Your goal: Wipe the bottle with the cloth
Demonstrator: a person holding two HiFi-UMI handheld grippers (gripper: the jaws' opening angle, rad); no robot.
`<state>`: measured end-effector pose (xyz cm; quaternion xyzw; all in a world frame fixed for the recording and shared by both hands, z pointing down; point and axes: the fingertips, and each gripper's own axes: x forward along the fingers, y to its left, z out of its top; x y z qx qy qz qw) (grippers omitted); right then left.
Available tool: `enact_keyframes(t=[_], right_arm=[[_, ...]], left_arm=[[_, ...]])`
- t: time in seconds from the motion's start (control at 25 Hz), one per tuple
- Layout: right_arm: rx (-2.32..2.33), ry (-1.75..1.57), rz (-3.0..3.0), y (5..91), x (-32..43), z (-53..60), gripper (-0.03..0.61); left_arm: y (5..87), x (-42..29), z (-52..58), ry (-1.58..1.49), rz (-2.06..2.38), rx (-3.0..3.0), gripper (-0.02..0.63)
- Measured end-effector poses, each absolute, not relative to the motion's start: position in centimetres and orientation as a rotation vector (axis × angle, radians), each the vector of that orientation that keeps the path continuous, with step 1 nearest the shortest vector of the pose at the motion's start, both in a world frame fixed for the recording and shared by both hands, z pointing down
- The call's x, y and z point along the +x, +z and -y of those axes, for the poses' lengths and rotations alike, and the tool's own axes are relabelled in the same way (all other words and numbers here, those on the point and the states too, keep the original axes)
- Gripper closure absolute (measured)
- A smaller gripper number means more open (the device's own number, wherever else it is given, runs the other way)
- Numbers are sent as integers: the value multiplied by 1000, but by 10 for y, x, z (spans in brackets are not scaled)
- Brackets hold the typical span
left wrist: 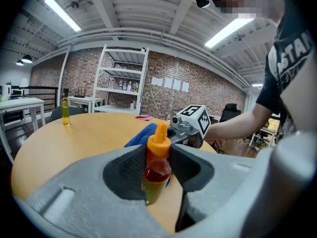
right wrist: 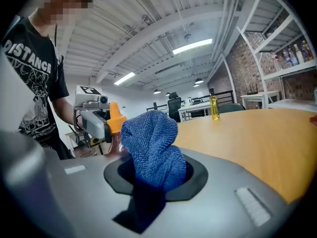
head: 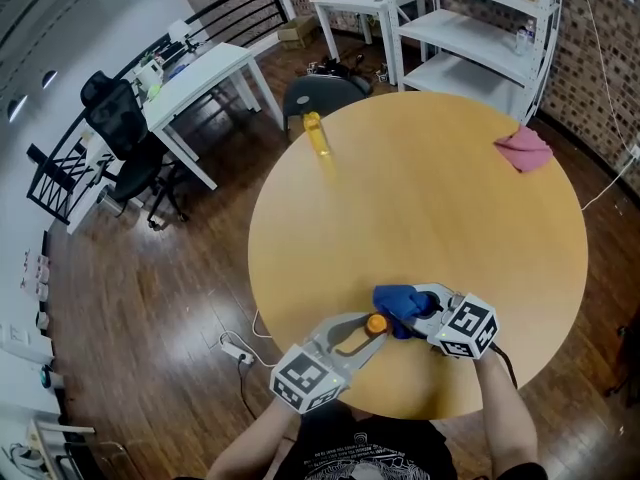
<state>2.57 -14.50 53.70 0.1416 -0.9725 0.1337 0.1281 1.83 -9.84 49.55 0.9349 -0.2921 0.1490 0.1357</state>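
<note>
A small bottle with an orange cap and reddish contents stands upright in my left gripper, which is shut on its body just above the round wooden table. My right gripper is shut on a blue cloth, bunched between its jaws. The blue cloth sits right beside the bottle's cap, close enough that I cannot tell whether they touch. From the right gripper view the orange cap peeks out left of the cloth.
A yellow bottle stands at the table's far left edge and a pink cloth lies at its far right edge. White shelving, white desks and office chairs stand beyond. A cable and power strip lie on the floor.
</note>
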Motion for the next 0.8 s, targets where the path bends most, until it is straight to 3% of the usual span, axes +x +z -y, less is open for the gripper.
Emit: enact_keyframes(t=[0.8], right_arm=[[-289, 437, 2704, 549, -24, 148, 486]], left_arm=[[495, 21, 97, 426, 775, 2727, 466]])
